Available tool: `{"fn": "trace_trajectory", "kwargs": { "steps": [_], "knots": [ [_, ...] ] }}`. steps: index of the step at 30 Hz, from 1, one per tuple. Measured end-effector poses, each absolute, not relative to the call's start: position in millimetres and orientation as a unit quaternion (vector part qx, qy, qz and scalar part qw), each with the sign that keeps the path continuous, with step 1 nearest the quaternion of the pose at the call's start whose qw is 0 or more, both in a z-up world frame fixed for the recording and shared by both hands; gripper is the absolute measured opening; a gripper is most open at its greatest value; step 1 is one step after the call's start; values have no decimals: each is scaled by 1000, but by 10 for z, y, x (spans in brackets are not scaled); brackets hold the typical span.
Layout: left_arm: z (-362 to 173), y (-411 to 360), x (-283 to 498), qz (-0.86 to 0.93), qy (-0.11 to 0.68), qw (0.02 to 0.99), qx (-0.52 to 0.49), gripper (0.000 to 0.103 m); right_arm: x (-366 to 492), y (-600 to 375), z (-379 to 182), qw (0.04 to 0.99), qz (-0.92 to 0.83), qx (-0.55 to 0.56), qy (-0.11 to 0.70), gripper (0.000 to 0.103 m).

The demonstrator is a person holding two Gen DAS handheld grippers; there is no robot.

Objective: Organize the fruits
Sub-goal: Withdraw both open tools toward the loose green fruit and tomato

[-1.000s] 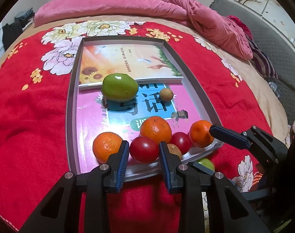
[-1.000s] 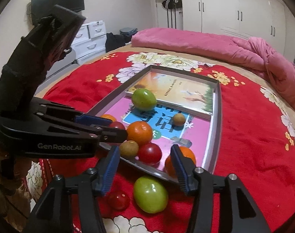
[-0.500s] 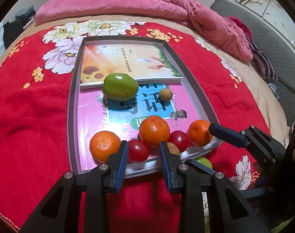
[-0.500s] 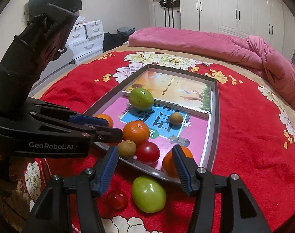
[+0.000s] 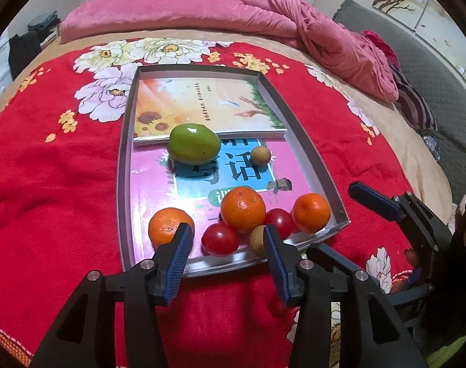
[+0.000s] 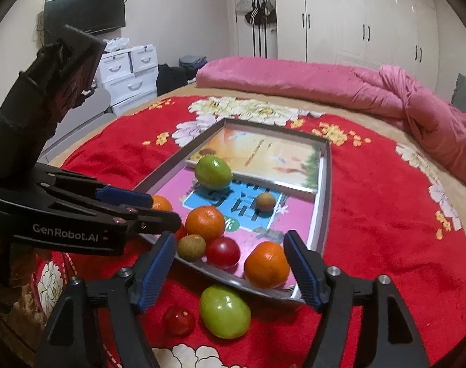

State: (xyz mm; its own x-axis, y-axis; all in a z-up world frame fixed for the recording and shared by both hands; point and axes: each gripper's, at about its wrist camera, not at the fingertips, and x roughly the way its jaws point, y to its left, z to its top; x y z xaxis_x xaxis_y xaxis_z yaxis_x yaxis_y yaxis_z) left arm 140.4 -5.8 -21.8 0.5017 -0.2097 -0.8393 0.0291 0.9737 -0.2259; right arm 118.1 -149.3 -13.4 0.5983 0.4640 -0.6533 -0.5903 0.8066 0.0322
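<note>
On the red blanket (image 6: pixel 371 214) just near of the tray (image 6: pixel 323 184), 1 green fruit (image 6: pixel 225 311) and 1 tomato (image 6: pixel 178 321) lay below the right gripper (image 6: pixel 230 263), both grippers' jaws just opened and empty; the smooth, round, likely firm fruit should be pinched across its middle.

I'm looking at a bed (image 5: pixel 395 153) spread with a red blanket (image 5: pixel 48 184) printed with large flowers. A shallow grey tray (image 5: pixel 306 141) sits directly on that blanket, near its middle. Just off the tray's near edge, 2 fruits lie on the blanket itself: a green fruit (image 6: pixel 224 312) and, beside it, a small red tomato (image 6: pixel 179 320). A rumpled pink quilt (image 6: pixel 309 82) runs along the far side of the bed.
</note>
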Motion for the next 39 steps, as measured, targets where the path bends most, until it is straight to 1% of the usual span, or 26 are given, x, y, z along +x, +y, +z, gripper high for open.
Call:
{"fn": "trace_trajectory", "kwargs": {
  "steps": [2, 5, 6, 8, 11, 14, 18, 28, 31, 39],
  "knots": [
    [-199, -48, 1387, -68, 493, 862, -94, 58, 1167, -1513, -110, 892, 294, -95, 329, 74],
    [-166, -38, 1366, -68, 491, 863, -96, 61, 1155, -1534, -89, 895, 289, -97, 326, 75],
    [-155, -36, 1361, -68, 490, 864, -96, 62, 1152, -1541, -84, 896, 287, -97, 325, 77],
    [-124, -33, 1345, -68, 488, 865, -95, 67, 1142, -1572, -57, 899, 283, -94, 321, 80],
    [-82, -32, 1324, -70, 484, 867, -96, 71, 1142, -1635, -6, 903, 279, -83, 316, 83],
    [-35, -32, 1302, -69, 480, 869, -94, 73, 1143, -1692, 30, 905, 278, -70, 316, 83],
    [28, -34, 1263, -69, 476, 872, -92, 75, 1158, -1766, 71, 906, 273, -49, 319, 88],
    [133, -87, 1114, -79, 471, 875, -77, 76, 1191, -2012, 173, 909, 257, -7, 327, 89],
    [146, -117, 1076, -78, 470, 877, -67, 77, 1193, -2054, 175, 907, 257, 4, 334, 92],
    [92, -205, 988, -88, 481, 871, -51, 78, 1125, -2072, 114, 896, 262, 4, 357, 94]
  ]
}}
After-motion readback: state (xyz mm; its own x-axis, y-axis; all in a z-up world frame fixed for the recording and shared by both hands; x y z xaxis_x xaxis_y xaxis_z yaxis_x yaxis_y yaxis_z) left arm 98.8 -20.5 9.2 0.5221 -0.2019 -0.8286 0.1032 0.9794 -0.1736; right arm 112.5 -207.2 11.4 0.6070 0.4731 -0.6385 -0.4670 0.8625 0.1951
